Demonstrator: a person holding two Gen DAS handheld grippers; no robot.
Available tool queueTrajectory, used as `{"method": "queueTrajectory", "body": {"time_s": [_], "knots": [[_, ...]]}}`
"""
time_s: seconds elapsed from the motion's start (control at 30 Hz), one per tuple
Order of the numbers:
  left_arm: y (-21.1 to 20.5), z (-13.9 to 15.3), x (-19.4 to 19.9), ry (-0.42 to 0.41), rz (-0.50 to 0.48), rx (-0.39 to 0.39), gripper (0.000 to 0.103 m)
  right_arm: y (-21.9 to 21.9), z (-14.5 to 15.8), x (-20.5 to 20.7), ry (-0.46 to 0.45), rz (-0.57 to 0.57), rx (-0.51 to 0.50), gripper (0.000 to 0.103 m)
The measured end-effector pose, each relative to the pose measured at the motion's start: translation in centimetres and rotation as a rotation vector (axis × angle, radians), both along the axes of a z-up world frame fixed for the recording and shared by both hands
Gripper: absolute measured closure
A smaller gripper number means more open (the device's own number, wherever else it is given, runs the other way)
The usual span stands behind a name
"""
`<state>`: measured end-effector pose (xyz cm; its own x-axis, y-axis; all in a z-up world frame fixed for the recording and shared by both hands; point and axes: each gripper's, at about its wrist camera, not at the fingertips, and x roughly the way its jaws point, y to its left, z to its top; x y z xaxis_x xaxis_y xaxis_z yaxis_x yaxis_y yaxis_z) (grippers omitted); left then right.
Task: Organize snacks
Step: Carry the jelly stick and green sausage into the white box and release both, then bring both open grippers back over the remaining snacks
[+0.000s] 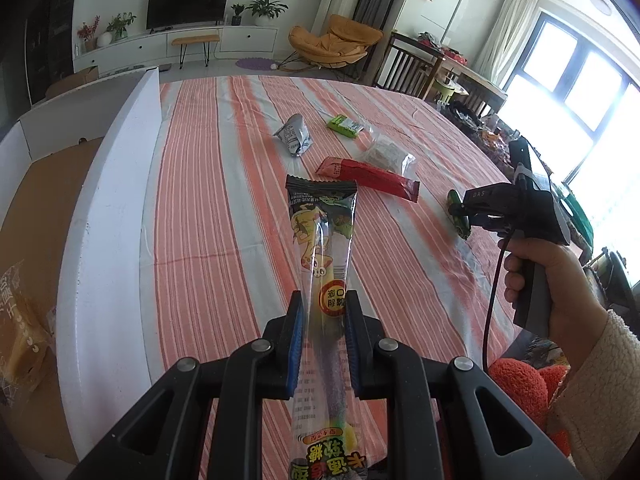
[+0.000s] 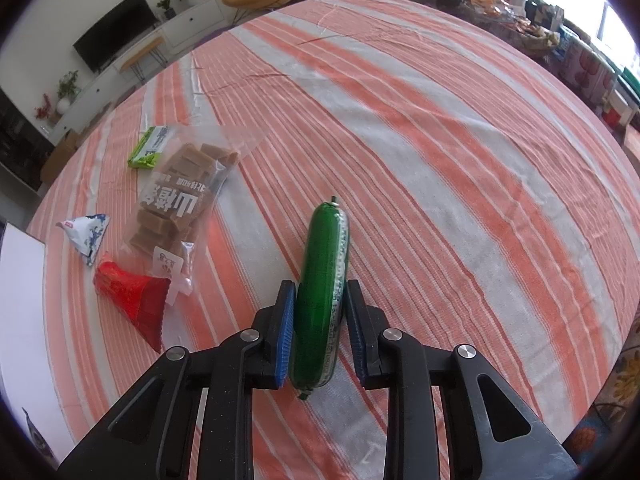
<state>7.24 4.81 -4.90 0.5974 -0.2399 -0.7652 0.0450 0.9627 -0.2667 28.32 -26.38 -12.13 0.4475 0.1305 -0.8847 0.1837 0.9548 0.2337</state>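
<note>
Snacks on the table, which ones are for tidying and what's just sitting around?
For the job:
candy tube in left gripper
green sausage in right gripper
red packet
clear bag
triangle pack
green pack
box

Lying about:
TV
chair
plants

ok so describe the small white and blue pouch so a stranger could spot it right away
On the striped tablecloth, look toward the far end, beside the white box wall. The pouch lies left of the green packet; it alone is puffed into a pyramid, white with blue print.
</note>
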Motion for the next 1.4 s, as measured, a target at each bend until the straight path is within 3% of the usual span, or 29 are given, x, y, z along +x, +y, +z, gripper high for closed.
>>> {"method": "queueTrajectory", "body": {"time_s": [0.1,0.2,0.3,0.47,0.6,0.77,0.93,0.97,1.03,1.07,1.1,1.27,1.4], "knots": [[0.6,0.8,-0.6,-0.008,0.002,-0.056,0.085,-2.5,0.4,-2.3,-0.031,-0.036,0.131,0.080],[0.9,1.9,-1.1,-0.011,-0.012,-0.132,0.085,-4.5,0.6,-5.1,-0.043,-0.044,0.390,0.079],[1.5,3.8,-1.7,-0.028,-0.026,-0.195,0.085,-4.5,1.3,-7.3,-0.028,-0.001,0.578,0.079],[5.7,8.1,-3.0,-0.105,0.034,-0.266,0.085,1.8,5.0,-9.2,-0.023,0.175,0.760,0.079],[12.0,10.9,-4.6,-0.181,0.172,-0.200,0.085,10.9,10.5,-9.9,-0.061,0.398,0.805,0.079],[20.2,10.0,-6.4,-0.163,0.385,-0.069,0.085,23.8,15.2,-11.8,-0.098,0.665,0.762,0.079],[24.7,6.0,-6.1,-0.081,0.501,0.095,0.084,33.6,14.2,-13.5,-0.092,0.810,0.631,0.079],[25.0,4.9,-5.9,-0.053,0.496,0.125,0.082,35.0,13.7,-13.6,-0.100,0.832,0.598,0.077],[25.2,3.5,-5.2,-0.011,0.495,0.159,0.061,36.8,12.5,-13.5,-0.099,0.870,0.538,0.067],[25.1,2.9,-5.3,0.000,0.493,0.158,0.037,37.1,12.1,-13.2,-0.096,0.877,0.526,0.049],[24.8,2.6,-5.3,-0.004,0.488,0.150,0.020,36.3,11.8,-13.3,-0.107,0.870,0.522,0.044],[21.0,2.9,-5.0,-0.075,0.426,0.116,0.016,29.0,11.1,-12.1,-0.202,0.768,0.404,0.038],[15.0,4.2,-3.8,-0.116,0.283,0.025,0.016,20.6,9.5,-10.6,-0.266,0.513,0.073,0.029]]}}
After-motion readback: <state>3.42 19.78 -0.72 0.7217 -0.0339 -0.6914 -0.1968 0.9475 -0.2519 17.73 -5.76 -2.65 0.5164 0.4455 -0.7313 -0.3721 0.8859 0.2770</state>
